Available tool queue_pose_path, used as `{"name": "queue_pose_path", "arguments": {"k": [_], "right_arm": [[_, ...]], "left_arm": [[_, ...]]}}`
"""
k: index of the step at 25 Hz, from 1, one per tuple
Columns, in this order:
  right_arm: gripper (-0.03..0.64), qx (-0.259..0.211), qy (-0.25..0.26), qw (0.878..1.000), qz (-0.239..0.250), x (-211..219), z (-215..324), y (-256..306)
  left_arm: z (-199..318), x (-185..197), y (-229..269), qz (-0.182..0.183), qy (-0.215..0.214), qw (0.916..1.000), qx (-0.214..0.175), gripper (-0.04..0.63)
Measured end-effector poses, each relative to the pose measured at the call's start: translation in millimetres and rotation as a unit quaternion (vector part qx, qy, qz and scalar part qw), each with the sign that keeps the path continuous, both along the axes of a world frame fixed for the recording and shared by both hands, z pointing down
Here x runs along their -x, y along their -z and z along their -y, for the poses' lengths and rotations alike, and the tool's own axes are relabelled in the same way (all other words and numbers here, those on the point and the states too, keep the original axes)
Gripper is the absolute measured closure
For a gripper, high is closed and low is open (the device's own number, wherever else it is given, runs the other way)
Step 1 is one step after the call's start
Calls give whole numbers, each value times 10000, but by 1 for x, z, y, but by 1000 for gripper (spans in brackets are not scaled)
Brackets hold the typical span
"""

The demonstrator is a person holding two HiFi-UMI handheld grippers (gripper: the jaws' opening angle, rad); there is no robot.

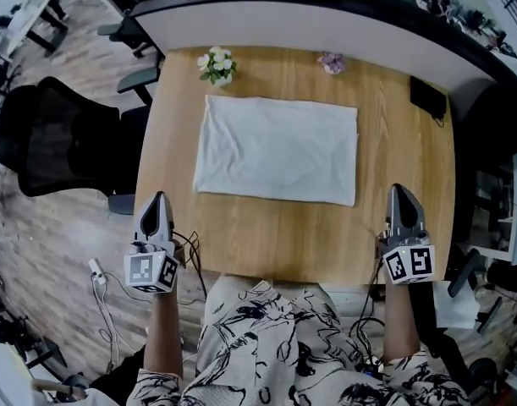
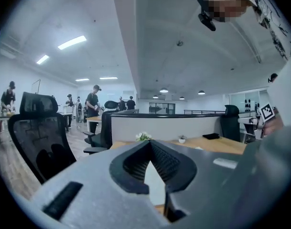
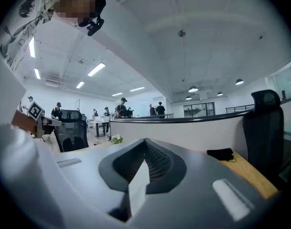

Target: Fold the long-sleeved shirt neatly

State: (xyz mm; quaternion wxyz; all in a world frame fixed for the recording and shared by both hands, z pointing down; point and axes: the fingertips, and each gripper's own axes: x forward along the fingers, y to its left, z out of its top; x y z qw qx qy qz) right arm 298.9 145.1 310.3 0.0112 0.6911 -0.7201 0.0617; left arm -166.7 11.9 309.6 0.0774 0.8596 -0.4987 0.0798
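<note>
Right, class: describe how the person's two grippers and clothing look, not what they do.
Both the left gripper and right gripper are grey, tapering to narrow tips, each carrying a cube with black-and-white square markers. Thin dark cables trail from them. The person wears a white top with a black sketchy print.

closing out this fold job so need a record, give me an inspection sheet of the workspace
surface: wooden table, mostly bare
job's things: white shirt lies mid-table as a flat folded rectangle
clutter: flowers and small pot at the far edge, black item near the far right corner, all apart from the shirt
grippers: left tongs and right tongs shut, empty, near the near corners, off the shirt
cables: cables hang below the left tongs, off the table
surroundings: black chair at left, partition behind the table, people further off
</note>
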Motion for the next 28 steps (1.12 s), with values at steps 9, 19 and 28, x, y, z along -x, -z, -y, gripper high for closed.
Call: {"name": "queue_pose_path", "arguments": {"k": [9,19,28], "right_arm": [[611,-774,-475,9958,-150,29,-59,97],[611,-803,-901,9919,-384,54,-115,134],[611,-926,-991,9897,-468,92,-162,162]], "left_arm": [[-33,16,93,-402,-11,9956,-846,592],[-71,46,130,-484,-209,9915,-1188,592],[-98,81,137,-353,-162,9912,-1262,592]]}}
